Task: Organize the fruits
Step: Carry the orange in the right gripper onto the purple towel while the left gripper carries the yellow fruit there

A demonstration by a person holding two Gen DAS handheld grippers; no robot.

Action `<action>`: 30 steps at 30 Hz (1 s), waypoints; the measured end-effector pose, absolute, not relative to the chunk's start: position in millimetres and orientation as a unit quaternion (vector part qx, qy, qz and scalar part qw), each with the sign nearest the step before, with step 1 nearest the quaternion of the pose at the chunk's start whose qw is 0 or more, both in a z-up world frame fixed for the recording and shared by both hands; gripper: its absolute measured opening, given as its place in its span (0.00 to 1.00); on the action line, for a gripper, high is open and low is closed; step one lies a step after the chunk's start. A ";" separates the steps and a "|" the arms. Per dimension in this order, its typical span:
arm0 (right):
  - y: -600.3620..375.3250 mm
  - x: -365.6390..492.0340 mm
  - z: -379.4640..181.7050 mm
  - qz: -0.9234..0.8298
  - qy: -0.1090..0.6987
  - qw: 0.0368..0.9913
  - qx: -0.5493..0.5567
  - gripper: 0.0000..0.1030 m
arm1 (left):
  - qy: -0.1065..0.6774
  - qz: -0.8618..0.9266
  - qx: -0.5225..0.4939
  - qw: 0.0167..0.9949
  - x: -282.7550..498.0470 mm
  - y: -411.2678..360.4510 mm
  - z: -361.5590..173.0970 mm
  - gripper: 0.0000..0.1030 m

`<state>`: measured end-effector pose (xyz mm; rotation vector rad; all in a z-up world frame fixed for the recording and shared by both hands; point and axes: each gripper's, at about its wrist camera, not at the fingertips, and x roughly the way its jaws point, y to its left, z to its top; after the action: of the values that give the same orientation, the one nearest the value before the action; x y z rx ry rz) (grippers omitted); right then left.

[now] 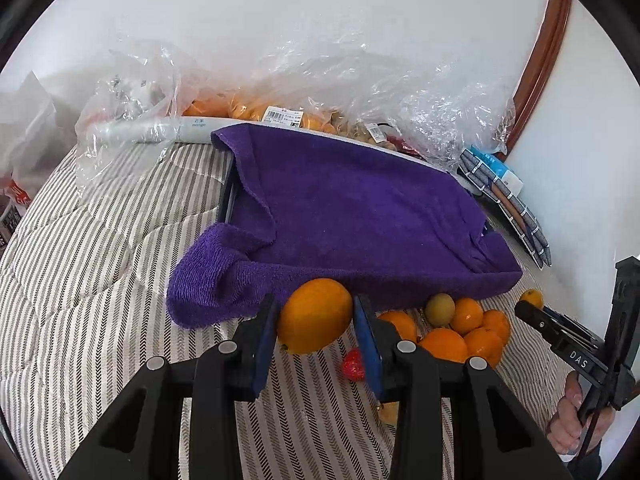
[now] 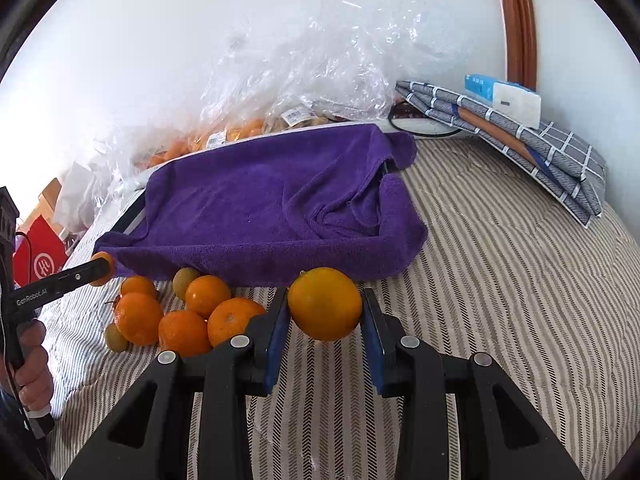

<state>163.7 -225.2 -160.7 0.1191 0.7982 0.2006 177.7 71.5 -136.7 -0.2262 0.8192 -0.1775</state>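
A: Nearest first. The left gripper (image 1: 315,322) has its 2 blue pads pressed against a large orange (image 1: 315,315), and the right gripper (image 2: 325,308) is clamped the same way on a second large orange (image 2: 325,304). Each fruit sits between the jaws just above the striped bedcover (image 2: 500,280).

B: So the step in hand is the pick-up, with both grips made?

A: That is my reading. The next move calls for lifting each orange clear and carrying it to a chosen spot, probably the purple towel (image 1: 360,216) draped over a tray just beyond. Round fruit could roll on the cloth, so a low, gentle release seems wise.

B: What does 1 view add?

A: The left view shows a strawberry (image 1: 353,365) beside its right pad, absent from the right view. The right view shows the loose pile of small oranges (image 2: 184,316) more fully, 2 greenish fruits among them, and the person's left hand (image 2: 34,364) on the handle.

B: Farther back?

A: Plastic bags of fruit (image 1: 256,108) against the wall, and folded checked cloths (image 2: 532,148) with a tissue pack on top.
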 end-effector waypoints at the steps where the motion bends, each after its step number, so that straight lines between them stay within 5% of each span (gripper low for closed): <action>1: -225.6 162.6 -161.0 0.098 0.388 0.915 0.058 0.34 | 0.393 -0.092 -0.110 0.908 176.2 70.9 -134.9 0.35; 30: -199.7 184.3 -74.7 0.102 0.310 0.944 0.051 0.34 | 0.308 -0.088 -0.144 0.936 196.6 60.7 -45.5 0.35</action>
<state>184.3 -199.7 -74.7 0.1039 0.6310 0.2088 196.6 60.7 -45.5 -0.2948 0.6304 -0.1799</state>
